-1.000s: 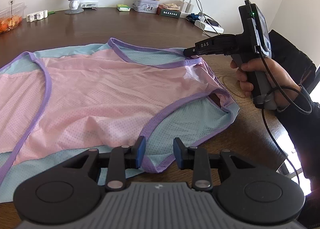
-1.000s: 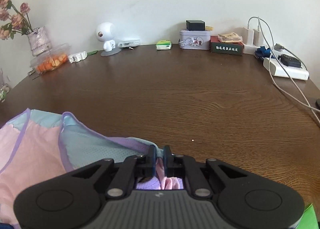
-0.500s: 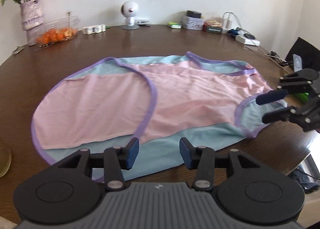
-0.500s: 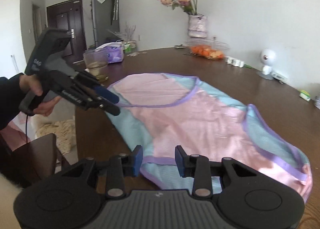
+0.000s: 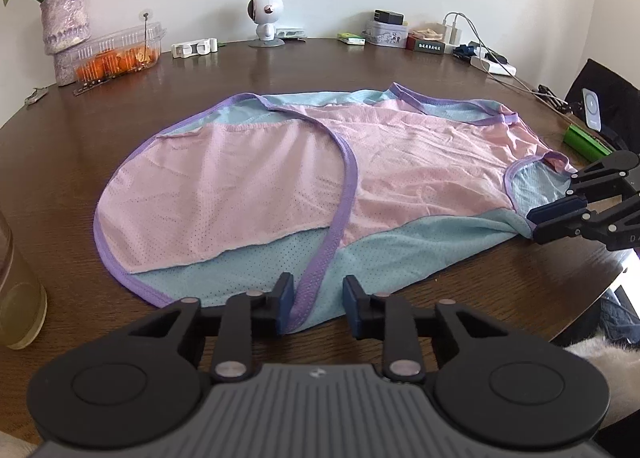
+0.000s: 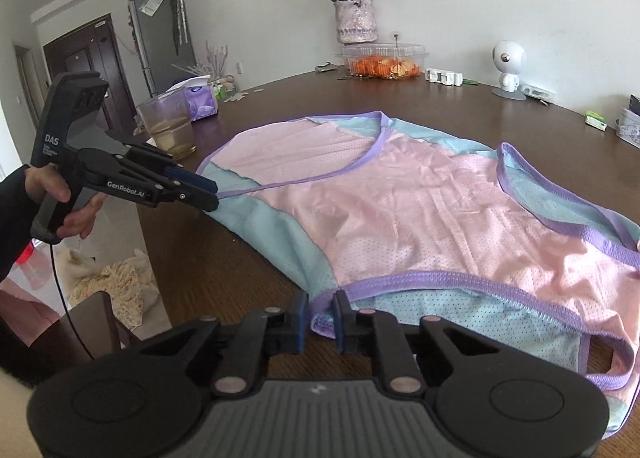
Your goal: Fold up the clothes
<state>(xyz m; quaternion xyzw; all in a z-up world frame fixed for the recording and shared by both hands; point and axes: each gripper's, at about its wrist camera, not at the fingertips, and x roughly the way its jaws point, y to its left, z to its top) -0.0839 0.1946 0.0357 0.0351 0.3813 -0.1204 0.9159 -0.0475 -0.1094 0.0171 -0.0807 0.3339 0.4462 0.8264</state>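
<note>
A pink and pale-blue mesh garment (image 5: 320,185) with purple trim is seen spread flat across a dark wooden table (image 5: 280,69). In the left wrist view, the left gripper (image 5: 319,300) is held at the garment's near hem, at 6 o'clock; its jaws stand apart, with a purple-trimmed edge lying between them, not yet pinched. The right gripper (image 5: 550,219) is seen at 3 o'clock at the garment's shoulder end. In the right wrist view, the right gripper (image 6: 321,318) is shown nearly closed, a fold of purple trim caught between its jaws. The left gripper (image 6: 214,195) is seen there at 9 o'clock, touching the hem. At the table's far edge, a vase of roses (image 5: 66,37), a clear tub of oranges (image 5: 116,53) and a small white robot figure (image 5: 266,19) are visible.
</note>
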